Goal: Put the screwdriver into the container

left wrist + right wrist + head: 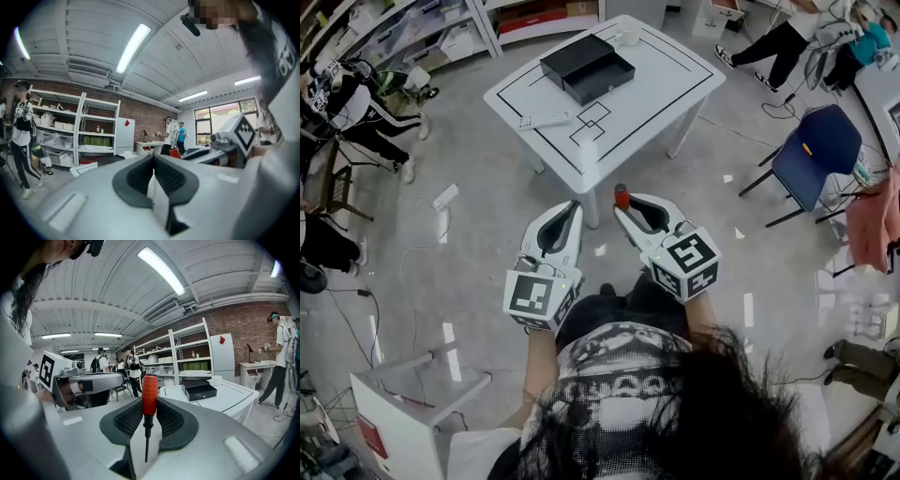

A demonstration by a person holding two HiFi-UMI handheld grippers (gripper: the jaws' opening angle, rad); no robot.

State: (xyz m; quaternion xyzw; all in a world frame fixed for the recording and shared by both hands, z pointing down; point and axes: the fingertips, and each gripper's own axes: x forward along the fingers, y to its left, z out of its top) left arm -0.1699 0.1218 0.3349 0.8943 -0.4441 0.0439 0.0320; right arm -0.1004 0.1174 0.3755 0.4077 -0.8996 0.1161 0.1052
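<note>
1. Between the jaws of the right gripper [623,208], well short of the worktop, sits the screwdriver [149,394]. The ribbed black pads are clamped on the lower part of its red handle. The handle end stands out past the tips, and the thin dark shaft runs back between the jaws.
2. The handle is round and looks like smooth plastic, and the shaft is slim, dark metal. A round handle in a two-sided grip may well swivel, so the clamp should stay firm throughout the carry.
3. The container [587,67] is a flat, black, rectangular box with low walls, and it seems open on top. It stands on a white worktop [675,89] marked with black lines, well ahead of both grippers.
4. To do this step well, carry the tool over the middle of the box. Bring it low and nearly level before parting the jaws, since a hard bottom and low walls would probably let a dropped tool bounce or roll out.
5. The left gripper [573,210] is just beside the right one, its jaws together on nothing. It is best kept clear of the box.
</note>
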